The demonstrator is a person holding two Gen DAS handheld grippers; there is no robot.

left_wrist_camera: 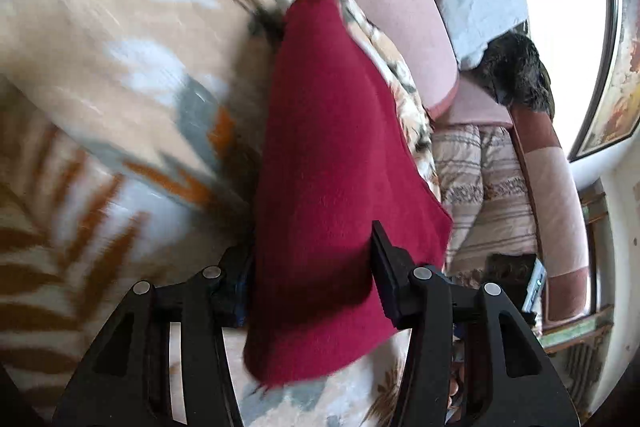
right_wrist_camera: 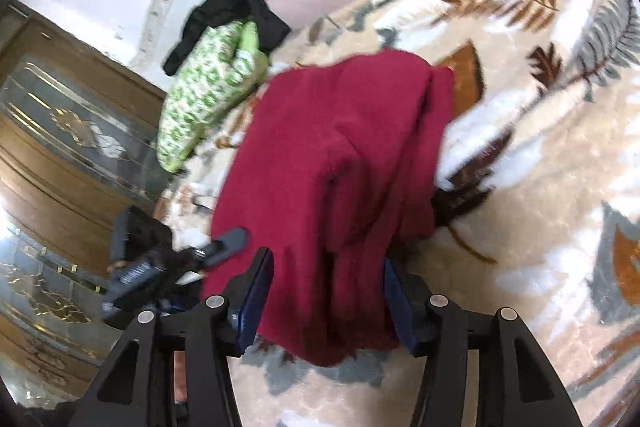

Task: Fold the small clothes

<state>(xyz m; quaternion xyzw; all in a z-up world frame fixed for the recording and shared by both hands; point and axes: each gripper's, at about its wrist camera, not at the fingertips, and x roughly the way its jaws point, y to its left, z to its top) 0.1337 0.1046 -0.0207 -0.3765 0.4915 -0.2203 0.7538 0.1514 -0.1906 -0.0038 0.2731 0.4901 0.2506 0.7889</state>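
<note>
While the left gripper (left_wrist_camera: 312, 267) has the dark red garment (left_wrist_camera: 336, 163) bunched between its half-spread jaws, the right gripper (right_wrist_camera: 328, 291) straddles the garment's other end, pad contact unclear. The garment runs lengthwise away from each camera across a leaf-patterned blanket (right_wrist_camera: 540, 187); a green-and-white garment (right_wrist_camera: 204, 87) lies nearby

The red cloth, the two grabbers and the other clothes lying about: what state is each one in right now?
Red cloth: bunched, part folded, lying between both grippers' fingers.
Left gripper: fingers apart, the cloth between them; grip unclear.
Right gripper: fingers apart around the cloth; grip unclear.
Green garment: crumpled, unfolded.
Black garment: crumpled behind the green one.
Blanket: spread under the cloth.
</note>
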